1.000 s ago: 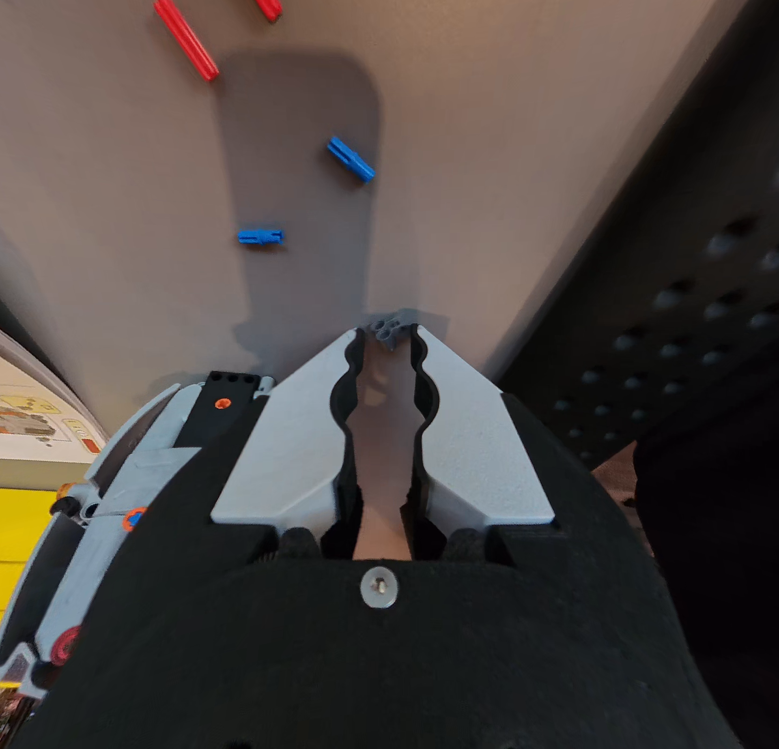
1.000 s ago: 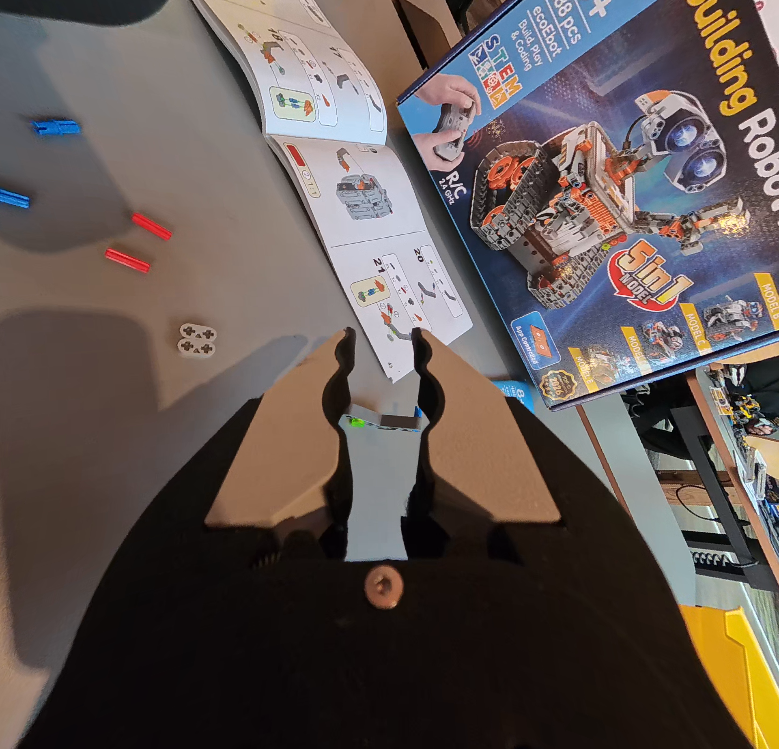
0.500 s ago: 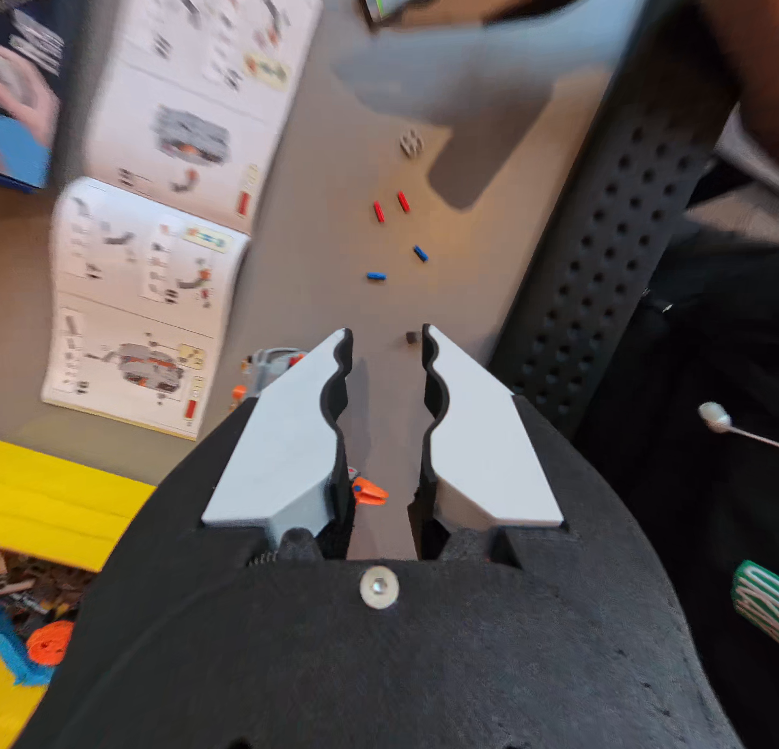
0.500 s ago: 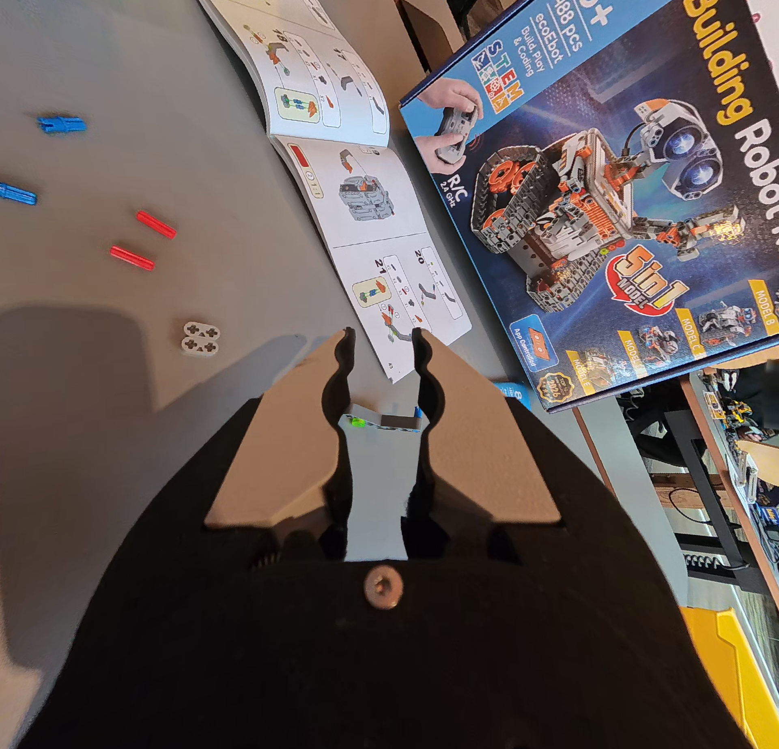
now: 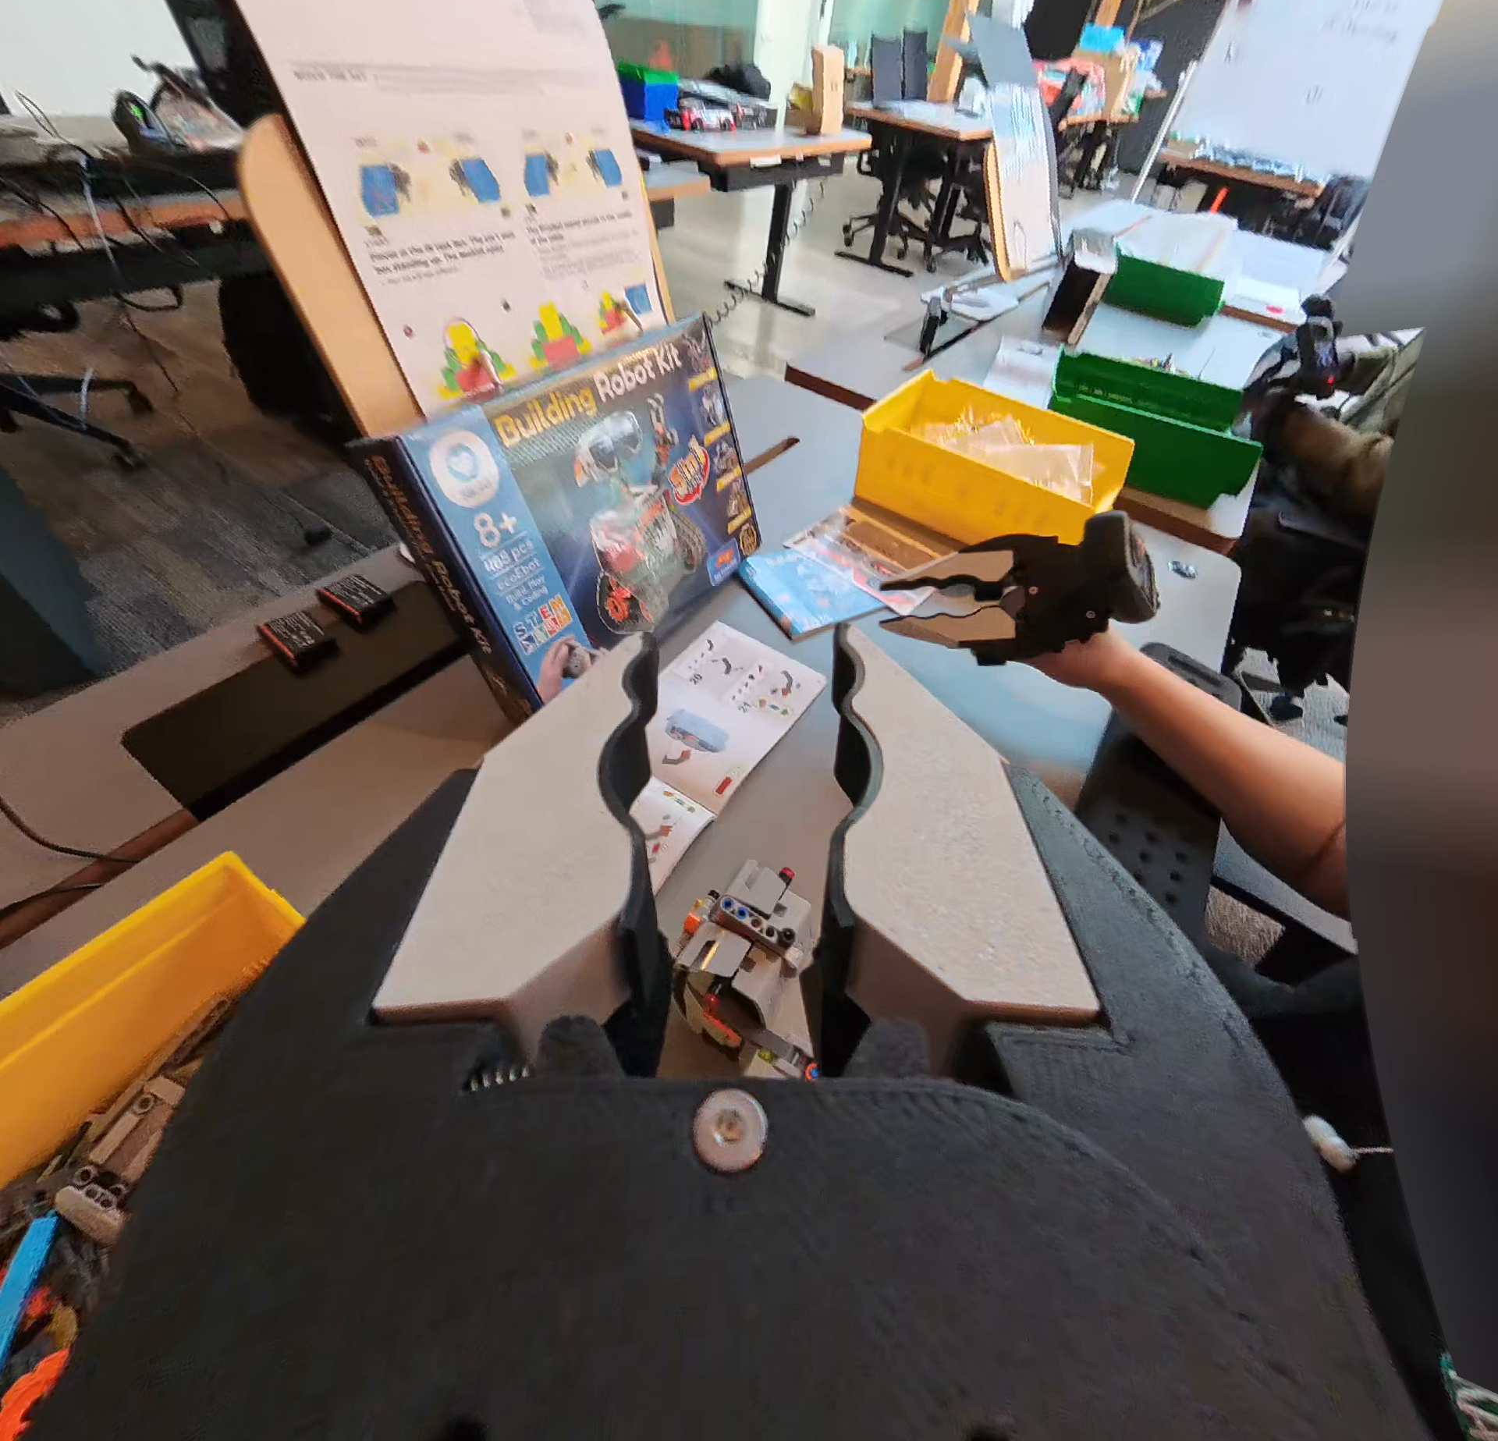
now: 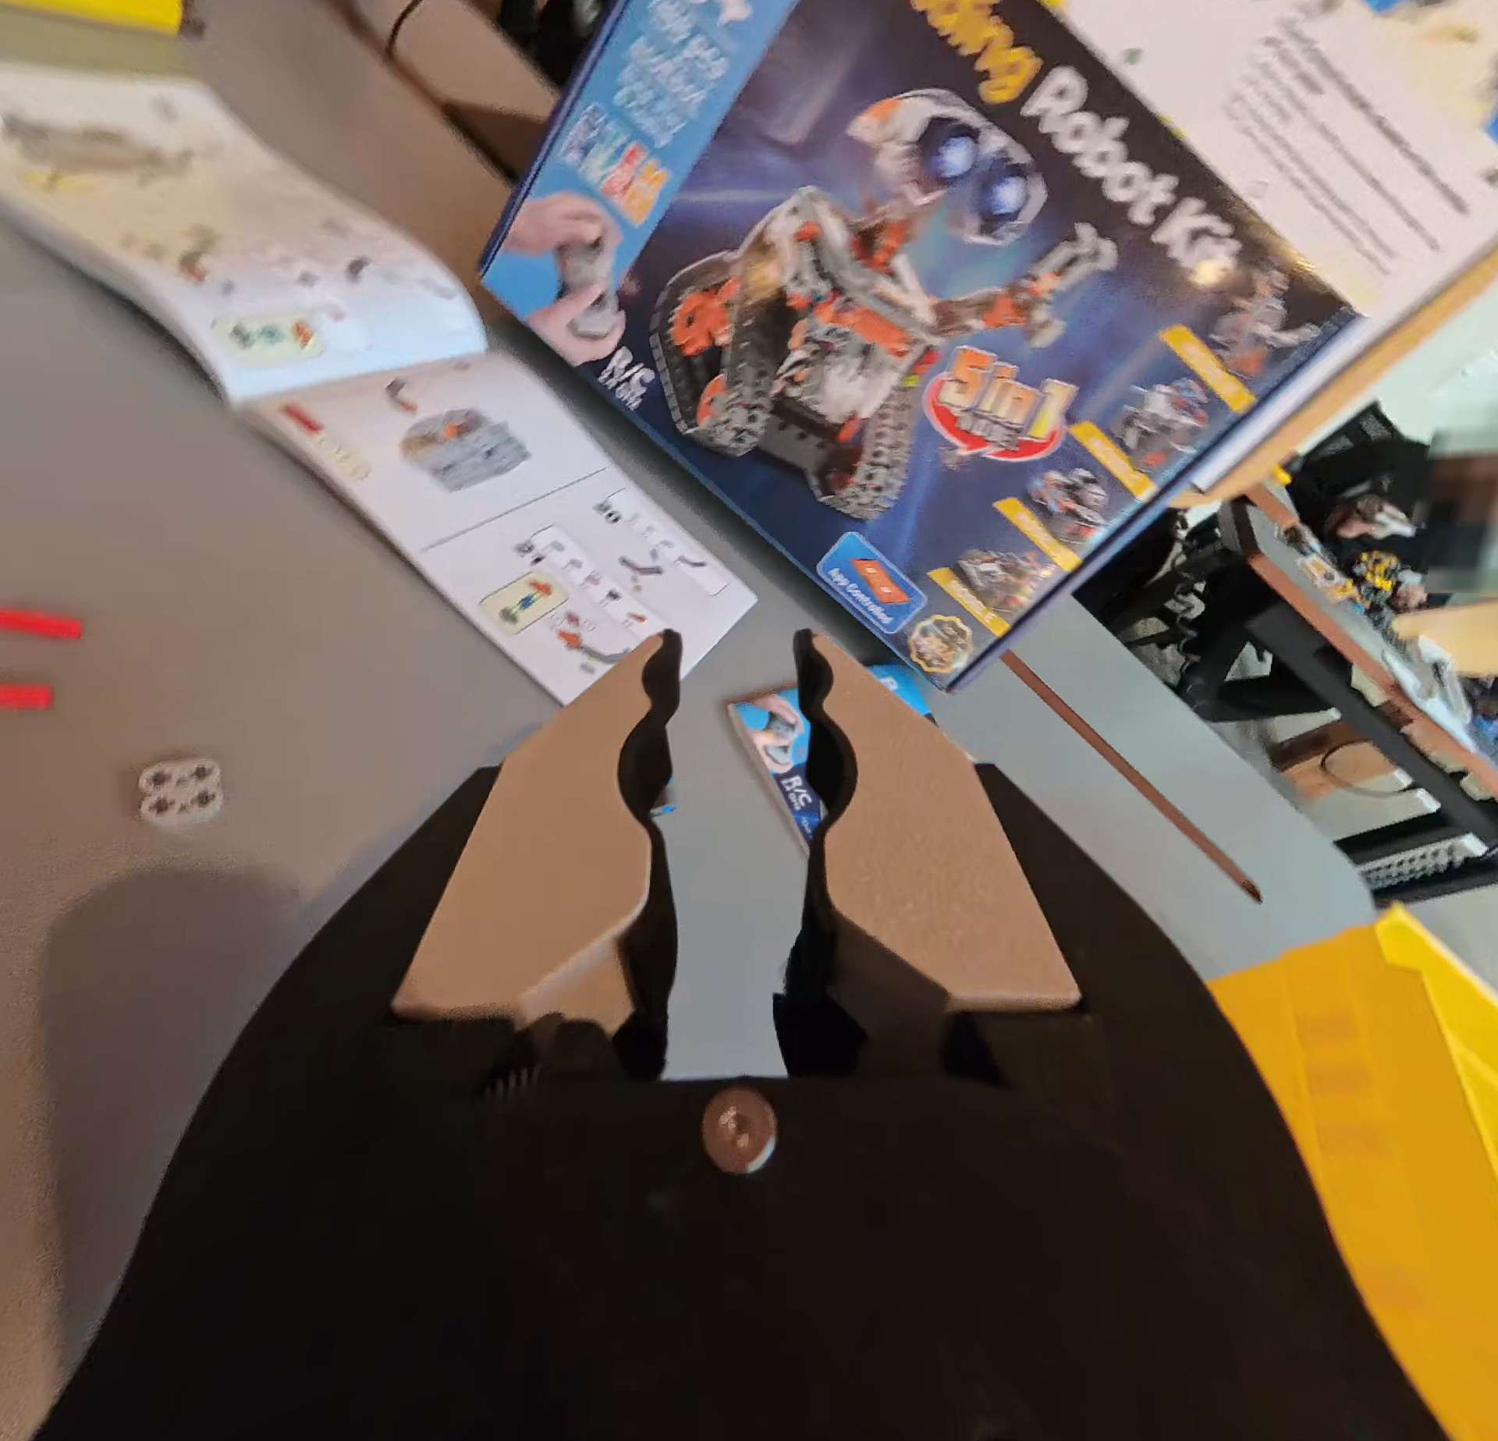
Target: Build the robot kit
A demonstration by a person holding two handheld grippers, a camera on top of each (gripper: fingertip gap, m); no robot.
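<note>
We see the left claw (image 5: 739, 648) gaping wide, gripping nothing, above a grey brick model (image 5: 750, 948) on the worktop (image 5: 981, 705). The right claw (image 6: 734, 644) is parted and empty too (bare grey surface beneath it). The open manual (image 6: 454, 462) lies ahead, the kit box (image 6: 892, 283) beyond. Yellow bin (image 5: 121, 1021) at left holds loose bricks.

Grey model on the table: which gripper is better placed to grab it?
Left, probably. The left gripper is open with the grey model just beneath it; the right gripper hovers farther off, over the booklets.
</note>
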